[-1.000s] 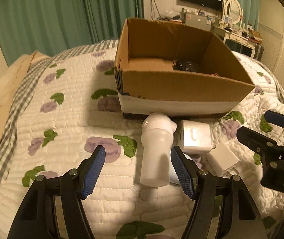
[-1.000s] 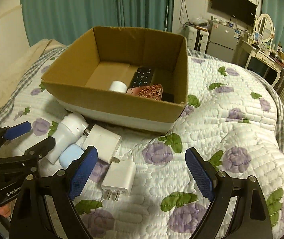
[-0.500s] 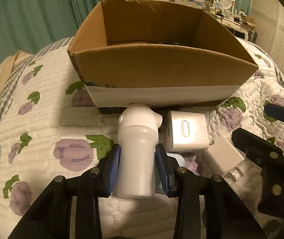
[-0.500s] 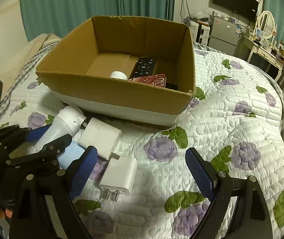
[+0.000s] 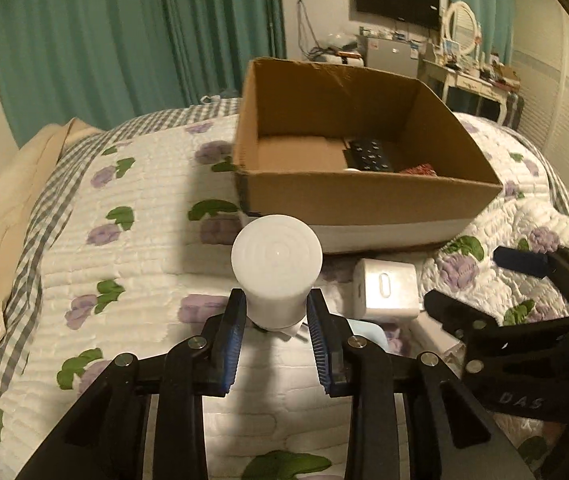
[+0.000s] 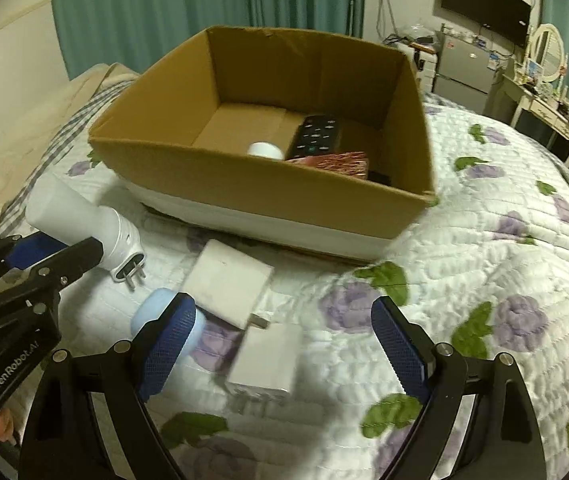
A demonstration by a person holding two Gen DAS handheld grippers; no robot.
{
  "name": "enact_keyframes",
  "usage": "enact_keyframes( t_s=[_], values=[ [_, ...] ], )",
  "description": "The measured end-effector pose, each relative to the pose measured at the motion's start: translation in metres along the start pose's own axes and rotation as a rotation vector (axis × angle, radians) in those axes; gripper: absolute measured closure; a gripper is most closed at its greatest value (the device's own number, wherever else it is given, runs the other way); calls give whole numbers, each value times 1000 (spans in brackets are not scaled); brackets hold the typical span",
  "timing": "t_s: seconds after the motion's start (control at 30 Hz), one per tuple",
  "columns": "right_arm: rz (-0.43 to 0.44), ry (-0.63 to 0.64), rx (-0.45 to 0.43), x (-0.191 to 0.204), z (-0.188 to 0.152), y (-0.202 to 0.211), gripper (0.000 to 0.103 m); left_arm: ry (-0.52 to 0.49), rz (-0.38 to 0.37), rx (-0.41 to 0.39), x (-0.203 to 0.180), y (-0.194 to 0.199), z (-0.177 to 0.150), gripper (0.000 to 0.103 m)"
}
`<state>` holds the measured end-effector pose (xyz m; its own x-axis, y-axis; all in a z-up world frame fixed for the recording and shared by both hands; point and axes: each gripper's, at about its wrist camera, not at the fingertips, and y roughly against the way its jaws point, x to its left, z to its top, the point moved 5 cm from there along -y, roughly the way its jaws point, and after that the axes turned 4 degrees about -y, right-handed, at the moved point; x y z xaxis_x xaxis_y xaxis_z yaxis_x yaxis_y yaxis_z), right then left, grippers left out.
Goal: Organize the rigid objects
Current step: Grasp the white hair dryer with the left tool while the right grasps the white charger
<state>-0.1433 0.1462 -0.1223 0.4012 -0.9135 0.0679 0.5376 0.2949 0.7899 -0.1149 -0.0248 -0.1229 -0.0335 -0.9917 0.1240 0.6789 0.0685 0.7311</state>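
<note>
The left hand-held gripper (image 5: 276,332) is closing its jaws on the white plug-in device (image 5: 276,268), lifted clear of the quilt just in front of the cardboard box (image 5: 364,196). The pads are holding only its narrow end, so the heavier round end may pivot and slip during the carry. It is angling downward toward the box. Right of it, the right hand-held gripper (image 6: 284,344) is hanging wide open and empty above the white charger (image 6: 266,356), also before the box.

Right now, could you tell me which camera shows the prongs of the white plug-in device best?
The right wrist view: the white plug-in device lies side-on in the left tool, its prongs clear. The left wrist view shows only its round end; prongs hidden.
</note>
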Motion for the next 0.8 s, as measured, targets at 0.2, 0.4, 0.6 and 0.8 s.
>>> enact_keyframes(
  t_s=[0.2, 0.4, 0.6, 0.8],
  values=[
    [23, 7, 45, 15, 5, -22, 13, 40, 20, -25, 15, 7, 3, 72],
    [29, -11, 92, 23, 3, -46, 13, 65, 32, -25, 22, 3, 3, 72],
    [24, -44, 111, 24, 7, -62, 14, 60, 35, -27, 22, 3, 3, 72],
    [36, -61, 133, 25, 8, -74, 33, 52, 38, -40, 20, 7, 4, 72]
  ],
)
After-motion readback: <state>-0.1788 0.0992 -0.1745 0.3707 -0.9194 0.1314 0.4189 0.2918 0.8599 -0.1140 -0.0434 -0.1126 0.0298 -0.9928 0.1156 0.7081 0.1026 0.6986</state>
